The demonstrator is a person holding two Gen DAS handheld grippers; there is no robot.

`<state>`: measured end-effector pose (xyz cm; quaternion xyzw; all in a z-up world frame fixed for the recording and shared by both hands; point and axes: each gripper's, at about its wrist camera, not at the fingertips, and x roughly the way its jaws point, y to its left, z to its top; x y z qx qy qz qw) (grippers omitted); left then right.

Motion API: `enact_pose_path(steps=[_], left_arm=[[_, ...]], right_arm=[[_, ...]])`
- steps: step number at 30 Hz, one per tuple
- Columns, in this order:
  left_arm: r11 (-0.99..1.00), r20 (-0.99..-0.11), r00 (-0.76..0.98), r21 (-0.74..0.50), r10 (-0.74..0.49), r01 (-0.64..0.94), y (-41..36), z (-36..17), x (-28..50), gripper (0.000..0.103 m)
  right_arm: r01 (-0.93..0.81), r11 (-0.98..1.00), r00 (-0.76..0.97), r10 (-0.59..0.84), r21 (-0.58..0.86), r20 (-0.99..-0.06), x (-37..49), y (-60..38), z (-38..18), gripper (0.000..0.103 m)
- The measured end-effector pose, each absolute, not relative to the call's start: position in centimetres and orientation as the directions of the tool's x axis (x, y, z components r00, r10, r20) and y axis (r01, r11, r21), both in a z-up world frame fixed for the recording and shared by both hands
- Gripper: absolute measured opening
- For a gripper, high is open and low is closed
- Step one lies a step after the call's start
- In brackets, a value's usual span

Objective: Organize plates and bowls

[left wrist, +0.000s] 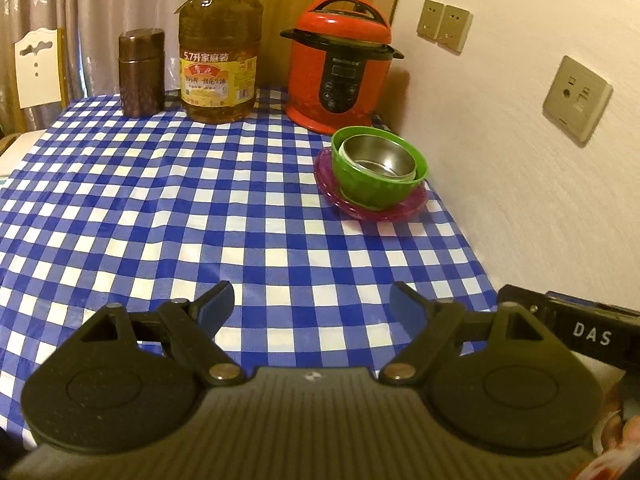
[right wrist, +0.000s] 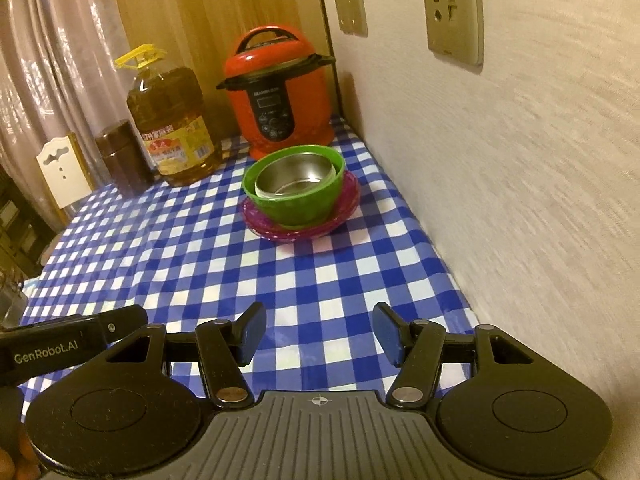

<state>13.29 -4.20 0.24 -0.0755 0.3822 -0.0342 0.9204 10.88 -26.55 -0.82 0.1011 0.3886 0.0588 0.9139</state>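
Stack of 1 steel bowl (left wrist: 378,158) inside 1 green bowl (left wrist: 380,184) on 1 purple plate (left wrist: 368,208), tabletop (left wrist: 160,200) right edge near wall; both grippers' fingers spread, empty, well apart from it; risk: loosely nested bowl tipping if nudged.

A glossy blue-and-white checked tablecloth (left wrist: 168,216), smooth like coated plastic and faintly creased, covers the table. A shiny round stainless-steel bowl (left wrist: 378,158) — mirror-bright inside — sits in a glossy green plastic bowl (left wrist: 380,188) on a translucent, ribbed magenta plastic plate (left wrist: 368,208). Behind stand a glossy red pressure cooker (left wrist: 340,68) with a smooth black plastic panel, a clear plastic oil jug (left wrist: 218,56) with a paper-like yellow label, and a brown, metallic-looking embossed canister (left wrist: 141,72). The pale wall (left wrist: 500,160) looks matt and rough-textured; its beige socket plates (left wrist: 578,98) have a satin sheen. Both grippers — left gripper (left wrist: 312,304), right gripper (right wrist: 320,332) — are matt black plastic with smooth blue pads.
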Motion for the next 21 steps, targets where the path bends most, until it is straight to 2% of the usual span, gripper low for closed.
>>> enact_pose_path(steps=[11, 21], left_arm=[[0.981, -0.71, 0.688, -0.191, -0.149, 0.015, -4.0, 0.0, 12.0, 0.083], [0.988, -0.729, 0.67, -0.148, -0.141, 0.048, -4.7, -0.9, 10.7, 0.084]], right_arm=[[-0.06, 0.976, 0.671, 0.196, 0.211, -0.715, 9.5, -26.4, -0.7, 0.059], [-0.092, 0.975, 0.651, 0.214, 0.204, -0.729, 8.6, -26.3, -1.1, 0.059]])
